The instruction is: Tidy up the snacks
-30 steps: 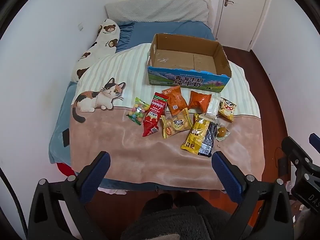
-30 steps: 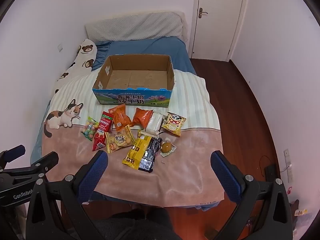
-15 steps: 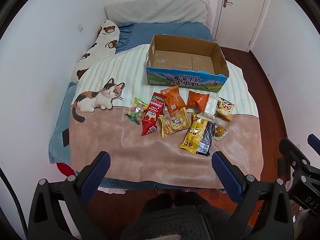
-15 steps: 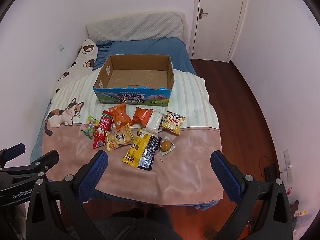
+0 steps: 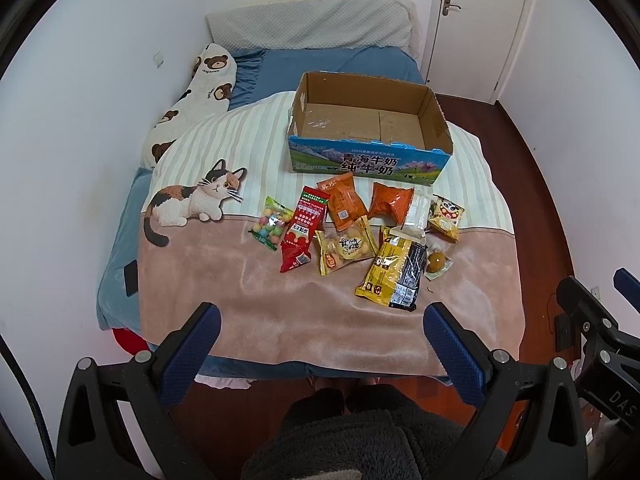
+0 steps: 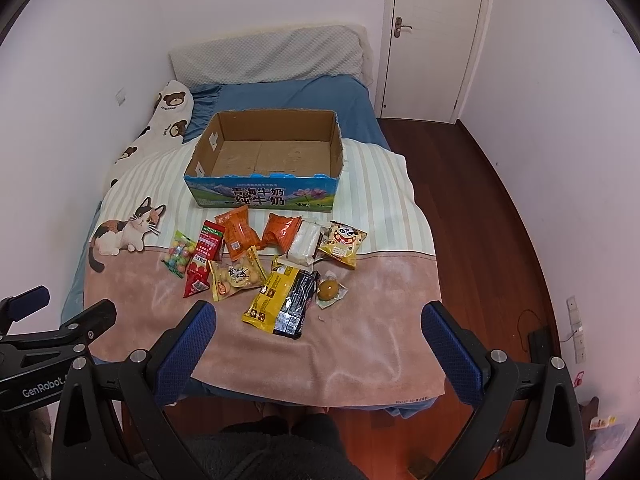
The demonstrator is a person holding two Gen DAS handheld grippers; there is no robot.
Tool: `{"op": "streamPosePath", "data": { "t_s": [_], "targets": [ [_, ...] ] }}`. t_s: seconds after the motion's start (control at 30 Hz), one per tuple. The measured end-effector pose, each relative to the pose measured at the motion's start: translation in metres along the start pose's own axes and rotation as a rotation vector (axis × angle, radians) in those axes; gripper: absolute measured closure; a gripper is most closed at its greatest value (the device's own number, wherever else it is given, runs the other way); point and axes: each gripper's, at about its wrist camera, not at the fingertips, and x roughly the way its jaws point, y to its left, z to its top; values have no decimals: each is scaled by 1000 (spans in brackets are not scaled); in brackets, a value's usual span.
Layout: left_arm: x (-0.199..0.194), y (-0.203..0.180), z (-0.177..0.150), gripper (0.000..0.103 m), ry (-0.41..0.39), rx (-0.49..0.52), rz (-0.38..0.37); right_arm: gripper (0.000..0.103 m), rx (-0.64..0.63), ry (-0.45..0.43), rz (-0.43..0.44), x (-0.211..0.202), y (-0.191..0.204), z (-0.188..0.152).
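Observation:
Several snack packets lie on the bed blanket in front of an empty cardboard box. Among them are a red packet, a yellow and black packet and two orange packets. My left gripper is open and empty, above the near edge of the bed. My right gripper is open and empty, also at the near edge, to the right of the left one.
The bed blanket with a cat picture covers the bed. A bear-print pillow lies along the left wall. A wooden floor and a white door are to the right. The right gripper's body shows in the left wrist view.
Both views have shifted slightly nearer the bed; the snacks and box sit a little lower in frame. Nothing on the bed has moved and both grippers stay open.

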Motion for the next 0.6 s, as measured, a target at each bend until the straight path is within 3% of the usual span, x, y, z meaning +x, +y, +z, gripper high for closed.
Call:
{"op": "streamPosePath", "data": {
  "t_s": [0.6],
  "targets": [
    [-1,5,-3,0,-16,-3,-1,0,14,6,5,2,-2,-2]
  ]
}}
